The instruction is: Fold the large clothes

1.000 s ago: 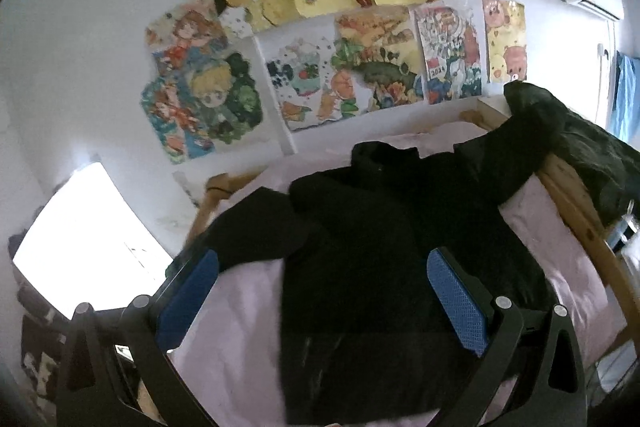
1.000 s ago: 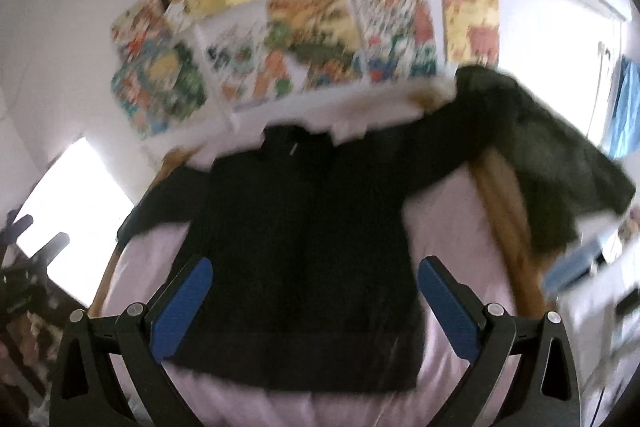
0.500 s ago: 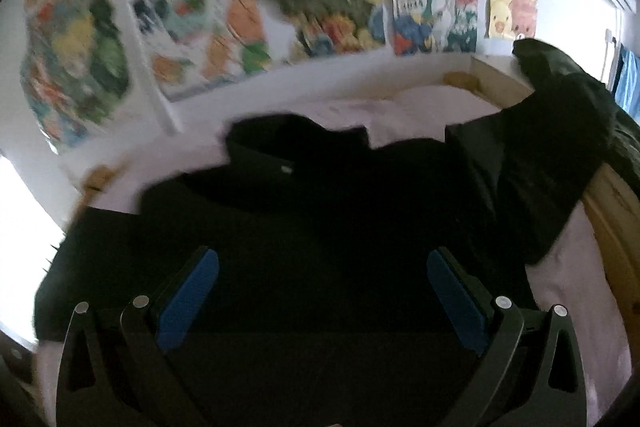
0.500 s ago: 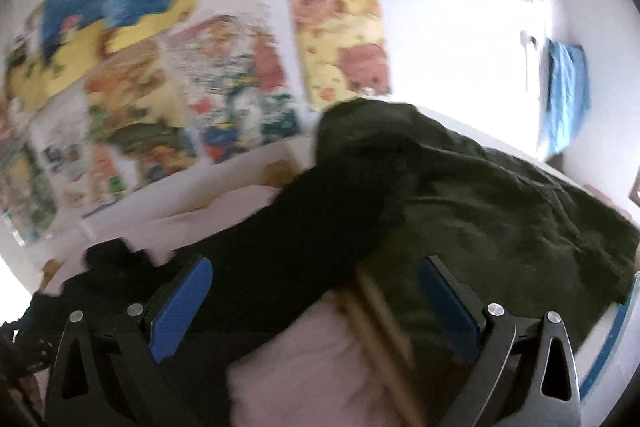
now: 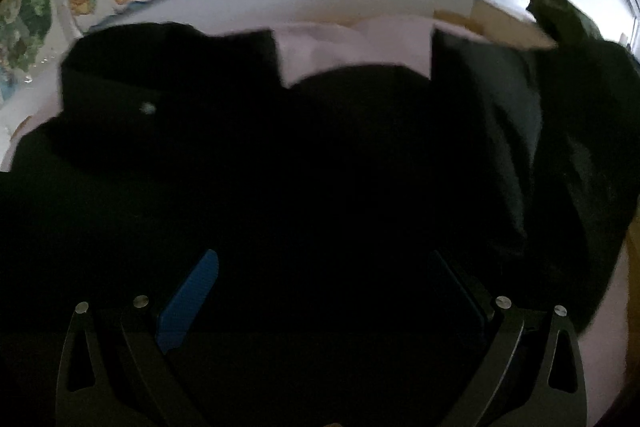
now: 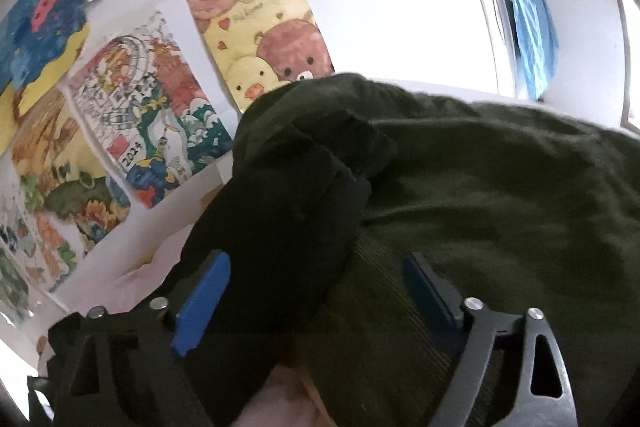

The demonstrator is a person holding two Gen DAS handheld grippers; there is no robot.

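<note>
Two grippers are showing released jaws, nothing clamped. Left gripper is hovering close over the black jacket, which is lying spread on the pink-sheeted bed. Right gripper is straddling the jacket's sleeve, which is resting on an olive garment below the wall posters.

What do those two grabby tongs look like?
Both the left tongs and the right tongs are black frames with cut-out holes, small silver screws, and two fingers lined with bright blue bumpy pads. No cables or sleeves show.
</note>
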